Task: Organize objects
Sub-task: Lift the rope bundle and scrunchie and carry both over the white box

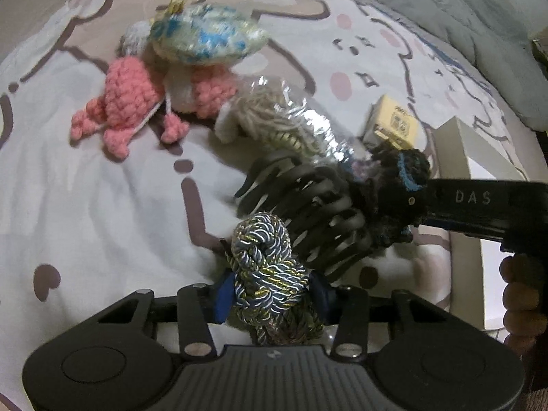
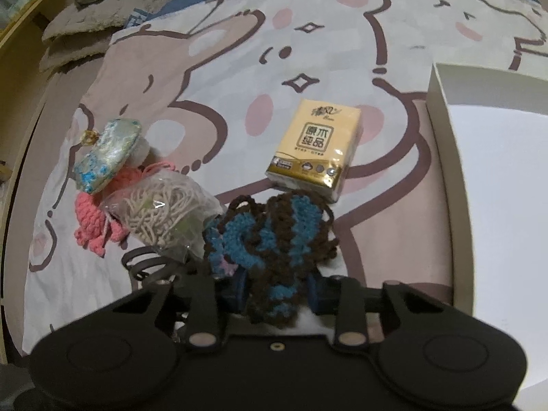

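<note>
Bedsheet (image 1: pixel 85 205) below, left tongs (image 1: pixel 272 299) clamp knotted cord (image 1: pixel 270 267); right tongs (image 2: pixel 277 289) clamp crochet piece (image 2: pixel 274 236).

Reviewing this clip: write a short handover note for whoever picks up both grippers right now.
Left gripper: shut on the knotted cord.
Right gripper: shut on the brown-and-blue crochet piece.
Both items sit low over the bedsheet.
Still on the sheet: dark claw hair clip, bagged yarn, pink crochet toy, blue patterned pouch, tissue pack.
White box on the right shows nothing inside.
Nothing visibly sorted; all left.
</note>
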Tool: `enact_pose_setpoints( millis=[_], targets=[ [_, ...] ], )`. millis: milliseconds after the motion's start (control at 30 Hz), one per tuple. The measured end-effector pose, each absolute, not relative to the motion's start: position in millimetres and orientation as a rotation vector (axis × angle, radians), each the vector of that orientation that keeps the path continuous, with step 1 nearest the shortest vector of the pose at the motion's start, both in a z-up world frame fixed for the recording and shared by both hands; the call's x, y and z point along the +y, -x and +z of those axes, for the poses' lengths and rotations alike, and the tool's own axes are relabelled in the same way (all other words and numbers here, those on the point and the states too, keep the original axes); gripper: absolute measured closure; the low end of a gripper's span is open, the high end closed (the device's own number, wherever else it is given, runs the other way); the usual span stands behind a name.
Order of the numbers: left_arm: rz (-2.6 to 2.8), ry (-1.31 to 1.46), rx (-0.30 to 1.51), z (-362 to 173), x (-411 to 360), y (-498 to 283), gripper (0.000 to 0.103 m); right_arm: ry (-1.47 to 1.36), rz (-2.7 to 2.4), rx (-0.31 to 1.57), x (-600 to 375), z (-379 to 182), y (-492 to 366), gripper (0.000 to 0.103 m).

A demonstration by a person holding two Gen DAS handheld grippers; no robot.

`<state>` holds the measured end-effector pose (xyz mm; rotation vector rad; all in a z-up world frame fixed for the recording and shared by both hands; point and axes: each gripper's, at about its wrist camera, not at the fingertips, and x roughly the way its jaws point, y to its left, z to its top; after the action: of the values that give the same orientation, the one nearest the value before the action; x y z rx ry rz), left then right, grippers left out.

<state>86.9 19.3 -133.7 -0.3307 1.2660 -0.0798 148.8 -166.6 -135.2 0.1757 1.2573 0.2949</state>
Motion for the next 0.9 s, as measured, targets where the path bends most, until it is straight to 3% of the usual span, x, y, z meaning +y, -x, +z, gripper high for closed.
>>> enact_pose_setpoints(
  millis=[567, 900],
  targets=[
    [-0.069, 0.178, 0.976, -58, 6, -70, 0.056, -0.129, 0.348, 1.024, -185, -65, -103, 0.084],
    [-0.084, 0.061, 0.853, -27, -10, -59, 0.056, -0.108, 0.37, 0.869, -192, -28, -73, 0.085]
  ],
)
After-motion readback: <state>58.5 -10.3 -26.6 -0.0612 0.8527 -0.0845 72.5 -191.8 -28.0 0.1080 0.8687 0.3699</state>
